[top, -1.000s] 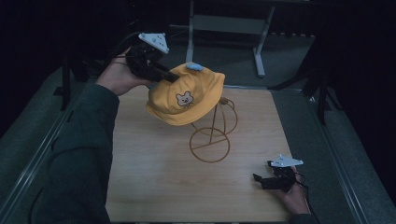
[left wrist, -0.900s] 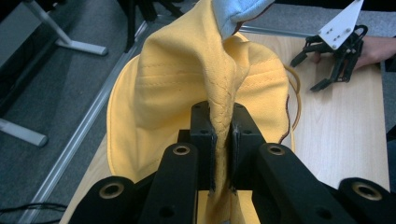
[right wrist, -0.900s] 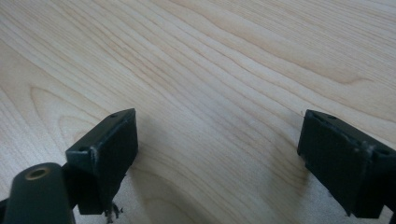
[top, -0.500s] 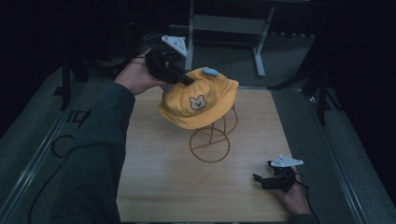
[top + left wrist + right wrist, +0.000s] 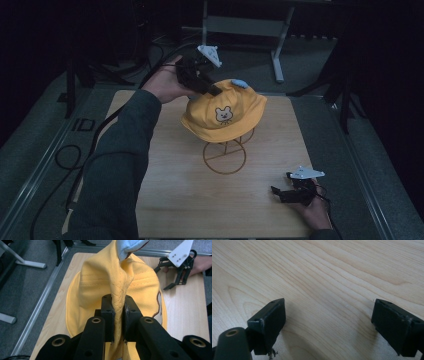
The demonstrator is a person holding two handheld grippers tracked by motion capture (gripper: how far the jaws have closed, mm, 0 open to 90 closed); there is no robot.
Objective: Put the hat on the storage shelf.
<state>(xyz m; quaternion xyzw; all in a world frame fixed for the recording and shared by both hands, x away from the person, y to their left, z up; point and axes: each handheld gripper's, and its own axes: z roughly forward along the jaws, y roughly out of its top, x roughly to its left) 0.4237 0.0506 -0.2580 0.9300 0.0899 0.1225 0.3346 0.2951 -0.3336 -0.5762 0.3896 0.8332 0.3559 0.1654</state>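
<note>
A yellow hat (image 5: 235,125) with a bear face and a light blue ear (image 5: 239,83) sits over a wire stand (image 5: 225,156) at the middle of the wooden table (image 5: 165,200). My left gripper (image 5: 216,91) reaches in from the back left and is shut on a raised fold of the hat's crown. In the left gripper view the jaws (image 5: 117,303) pinch that fold of the hat (image 5: 97,277); they have just eased a little wider with the fabric still pressed between them. My right gripper (image 5: 278,193) rests open on the table at the front right, nothing between its jaws (image 5: 328,315).
The table has a metal rail along its left and right edges. A grey metal frame (image 5: 240,25) stands on the floor behind it. A black cable (image 5: 65,160) lies on the floor at the left. The right gripper (image 5: 178,272) also appears beyond the hat in the left gripper view.
My left gripper has carried the hat to the right and slightly down, so the hat now sits over the wire stand. The right gripper has stayed where it was.
</note>
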